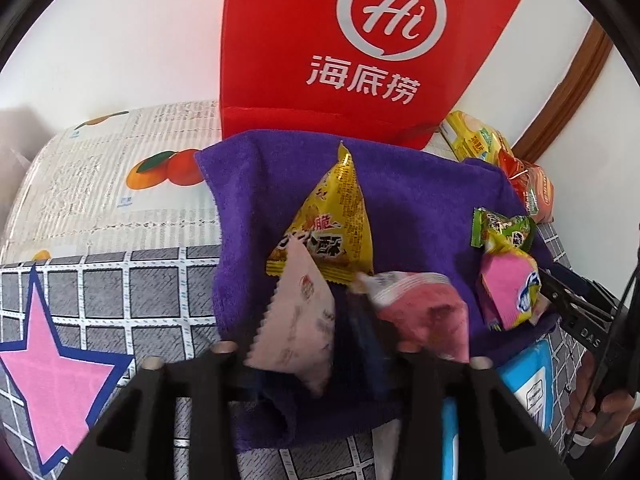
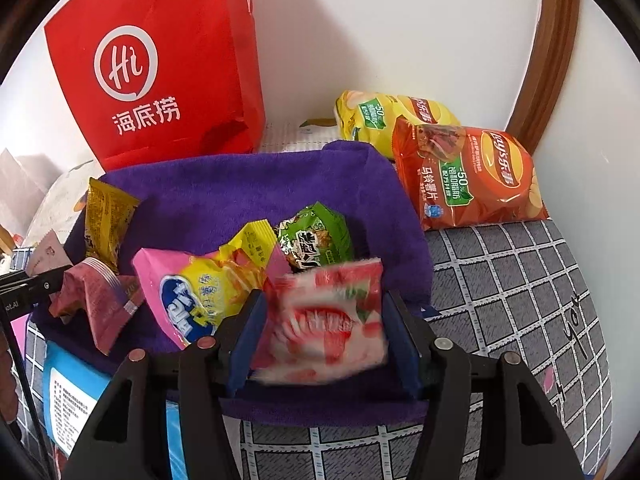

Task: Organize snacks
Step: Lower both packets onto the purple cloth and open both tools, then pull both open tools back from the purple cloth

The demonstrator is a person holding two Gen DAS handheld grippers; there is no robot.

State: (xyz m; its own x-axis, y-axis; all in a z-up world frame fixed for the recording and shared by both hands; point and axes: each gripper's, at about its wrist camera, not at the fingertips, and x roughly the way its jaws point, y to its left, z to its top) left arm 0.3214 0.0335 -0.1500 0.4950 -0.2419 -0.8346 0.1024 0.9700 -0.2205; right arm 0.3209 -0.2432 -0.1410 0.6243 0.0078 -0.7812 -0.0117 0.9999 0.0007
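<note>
A: Right tool [image 2: 326,332]: red-and-white strawberry packet [image 2: 332,320] sits between the jaws, blurred; can't tell if they pinch it. Left tool [image 1: 316,354]: parted, pale pink sachet [image 1: 296,320] loose in the gap.

B: Where?

A: Over the purple towel [image 2: 240,192], near edge, snack pile just left.

B: Risk?

A: Slack jaws: the packet drops onto the pink-yellow bag [image 2: 196,288], or the sachet slides off the towel.

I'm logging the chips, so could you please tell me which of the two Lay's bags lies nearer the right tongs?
The red-orange Lay's bag. It lies in front, next to the purple towel, while the yellow Lay's bag sits behind it by the wall.
</note>
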